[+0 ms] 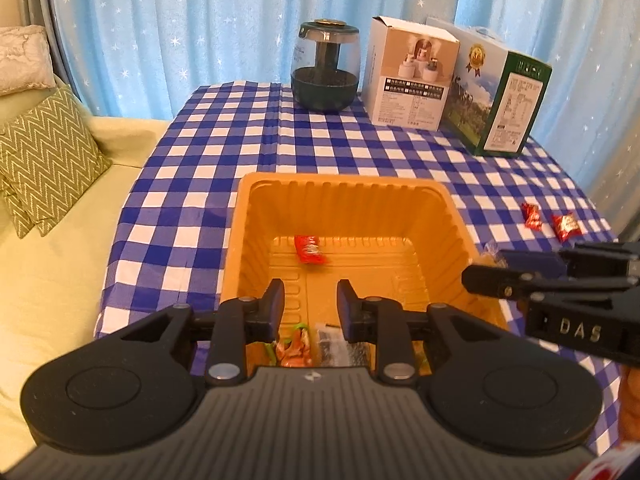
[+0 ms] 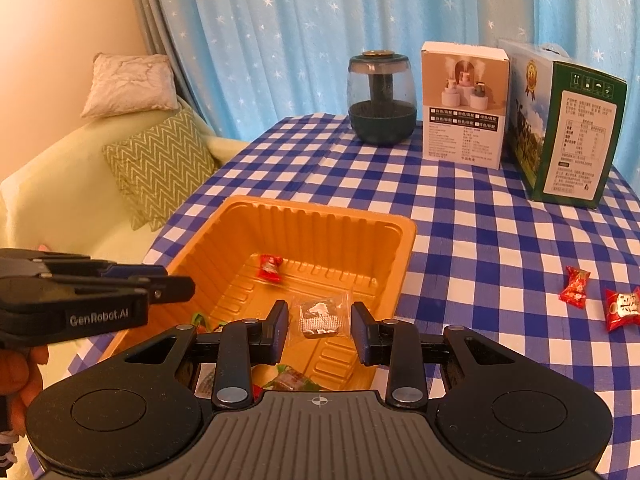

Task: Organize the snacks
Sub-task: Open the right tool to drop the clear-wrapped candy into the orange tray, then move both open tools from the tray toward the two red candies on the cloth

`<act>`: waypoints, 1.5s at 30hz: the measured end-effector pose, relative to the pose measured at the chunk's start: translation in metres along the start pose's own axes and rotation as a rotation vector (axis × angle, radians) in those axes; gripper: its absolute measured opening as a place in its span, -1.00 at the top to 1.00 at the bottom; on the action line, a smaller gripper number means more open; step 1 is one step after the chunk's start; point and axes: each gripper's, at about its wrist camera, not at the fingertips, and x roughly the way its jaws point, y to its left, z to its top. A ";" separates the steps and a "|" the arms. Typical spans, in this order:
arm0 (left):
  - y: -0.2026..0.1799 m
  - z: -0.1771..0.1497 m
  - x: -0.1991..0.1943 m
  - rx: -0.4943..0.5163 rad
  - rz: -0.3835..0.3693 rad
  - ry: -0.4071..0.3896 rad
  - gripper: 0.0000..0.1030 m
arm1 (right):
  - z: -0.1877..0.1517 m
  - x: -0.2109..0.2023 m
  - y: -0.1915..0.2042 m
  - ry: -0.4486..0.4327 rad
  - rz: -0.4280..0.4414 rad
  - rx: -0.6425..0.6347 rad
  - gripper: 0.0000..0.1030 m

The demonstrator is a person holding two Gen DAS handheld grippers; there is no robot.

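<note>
- Left wrist view: the left tongs [image 1: 310, 300] hang over the near end of an orange tray [image 1: 340, 184], spread apart, with only the tray floor showing in the gap.
- One red candy [image 1: 310, 250] lies on the tray floor towards the far wall.
- At the near wall, partly hidden behind the tongs, lie an orange-and-green wrapper [image 1: 294, 346] and a dark packet [image 1: 330, 344].
- Right tongs [image 1: 476, 276] reach in from the right, their tips over the tray's right rim, with a bit of crinkled clear film at the tips.
- Right wrist view: those tongs pinch a clear packet [image 2: 320, 320] with something silver inside. It spans the gap from pad to pad and sits above the tray's near part.
- Here the left tongs come in from the left edge, above the tray's left rim, and a hand [image 2: 24, 376] shows below them.
- Two more red candies [image 2: 575, 286] [image 2: 622, 306] lie just beside each other on the tabletop [image 1: 200, 160], right of the tray and apart from it.
- A blue-and-white checked cloth covers the tabletop.
- At the far edge stand a dark green jar [image 1: 325, 66] with a clear upper half, a white box [image 1: 412, 72] and a green box [image 1: 500, 96], in a row from left to right.
- The two boxes stand close together, and the jar stands just beside the white one.
- Behind them hangs a blue curtain [image 1: 180, 20] with white stars.
- Left of the tabletop is a pale green sofa [image 1: 52, 280] with a zigzag cushion [image 1: 44, 156] and a pale cushion [image 1: 22, 56] behind it.
</note>
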 end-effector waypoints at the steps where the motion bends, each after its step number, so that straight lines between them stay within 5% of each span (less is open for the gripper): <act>1: 0.000 -0.001 -0.001 0.003 0.001 0.002 0.51 | 0.000 0.000 0.000 0.000 0.002 0.000 0.34; 19: -0.001 -0.008 -0.010 0.007 0.003 0.005 0.50 | 0.018 -0.002 0.010 -0.029 0.032 0.008 0.33; 21: 0.001 -0.009 -0.011 0.000 0.007 0.006 0.36 | 0.022 0.001 0.011 -0.024 0.045 0.010 0.27; 23: 0.004 -0.010 -0.013 -0.012 0.009 0.007 0.26 | 0.027 0.003 0.010 -0.017 0.052 0.016 -0.25; 31: 0.002 -0.019 -0.024 -0.033 0.016 0.006 0.10 | 0.025 -0.014 -0.009 -0.035 0.021 0.075 -0.26; 45: -0.030 -0.039 -0.070 -0.071 0.009 -0.027 -0.46 | -0.031 -0.087 -0.043 -0.035 -0.103 0.151 -0.26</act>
